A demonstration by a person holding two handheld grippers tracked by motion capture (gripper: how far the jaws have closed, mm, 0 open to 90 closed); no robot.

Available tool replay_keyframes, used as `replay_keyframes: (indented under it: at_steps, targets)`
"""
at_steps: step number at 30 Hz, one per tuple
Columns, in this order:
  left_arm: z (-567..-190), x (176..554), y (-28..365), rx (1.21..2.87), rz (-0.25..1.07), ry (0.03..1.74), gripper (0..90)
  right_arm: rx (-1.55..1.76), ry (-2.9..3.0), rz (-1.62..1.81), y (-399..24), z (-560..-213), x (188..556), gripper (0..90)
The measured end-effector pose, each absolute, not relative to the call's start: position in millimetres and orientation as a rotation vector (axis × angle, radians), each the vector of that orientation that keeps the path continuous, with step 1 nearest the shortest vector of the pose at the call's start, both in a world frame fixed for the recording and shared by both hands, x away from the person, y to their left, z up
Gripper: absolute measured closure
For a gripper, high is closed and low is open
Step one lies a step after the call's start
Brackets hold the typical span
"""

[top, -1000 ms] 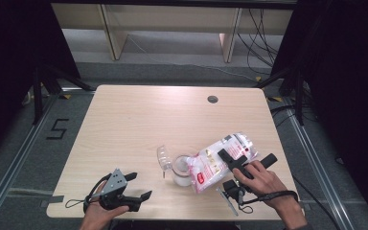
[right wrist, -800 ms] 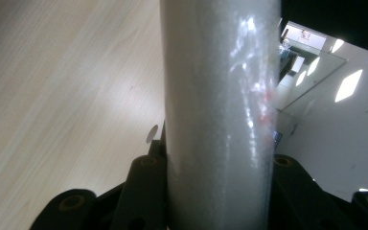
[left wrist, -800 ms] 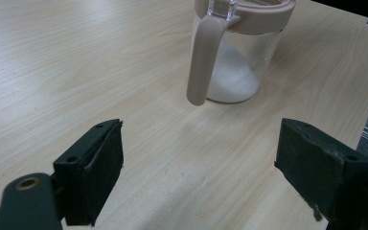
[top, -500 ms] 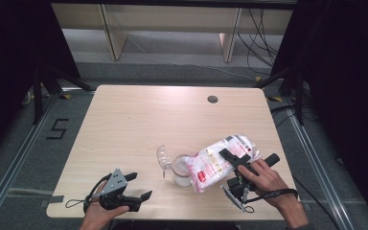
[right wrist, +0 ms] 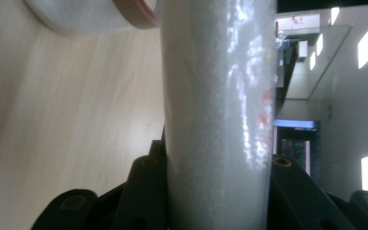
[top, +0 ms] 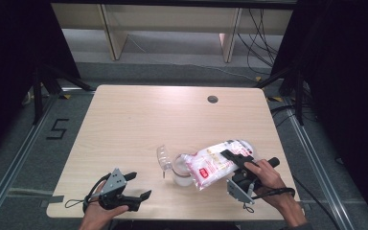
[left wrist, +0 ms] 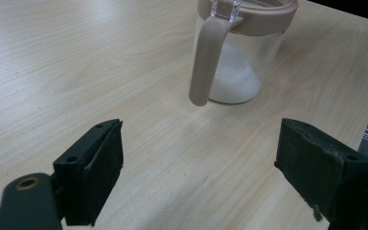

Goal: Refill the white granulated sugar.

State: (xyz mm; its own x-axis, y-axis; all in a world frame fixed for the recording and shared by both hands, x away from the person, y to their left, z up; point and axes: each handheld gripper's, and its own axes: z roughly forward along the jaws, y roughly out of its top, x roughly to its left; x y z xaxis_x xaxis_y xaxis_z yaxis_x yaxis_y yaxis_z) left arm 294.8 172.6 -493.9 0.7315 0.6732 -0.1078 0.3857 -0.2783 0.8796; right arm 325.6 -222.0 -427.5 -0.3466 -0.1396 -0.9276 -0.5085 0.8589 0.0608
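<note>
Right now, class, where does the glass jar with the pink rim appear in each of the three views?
High view: jar at lower centre, under the bag's mouth.
Left gripper view: jar at top centre.
Right gripper view: its rim at the top left.
Shared landmark: the wooden table.

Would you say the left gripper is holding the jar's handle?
No, the left gripper stands open and empty, with the jar farther off on the table.

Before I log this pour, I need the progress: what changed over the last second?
Little changed. The right tongs keep their grip on the bag, tipped over the jar; hand and bag shifted only slightly. The left tongs stayed open, resting near the table edge. The jar with its flipped-open lid has not moved.
</note>
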Motion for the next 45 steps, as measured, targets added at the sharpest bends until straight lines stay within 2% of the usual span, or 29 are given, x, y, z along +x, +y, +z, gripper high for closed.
replay_keyframes:
  at_steps: [2, 16, 45]
  targets:
    - [-494, 295, 173, 1.903, 0.349, 0.817, 16.2, -0.387, 1.942, 0.490, -225, -433, 325, 71.9]
    - [-493, 295, 174, 1.906, 0.356, 0.817, 16.2, -0.341, 1.980, 0.667, -232, -446, 333, 72.5]
    - [-494, 295, 173, 1.901, 0.352, 0.820, 16.2, 0.228, 1.995, 1.276, -259, -473, 360, 73.2]
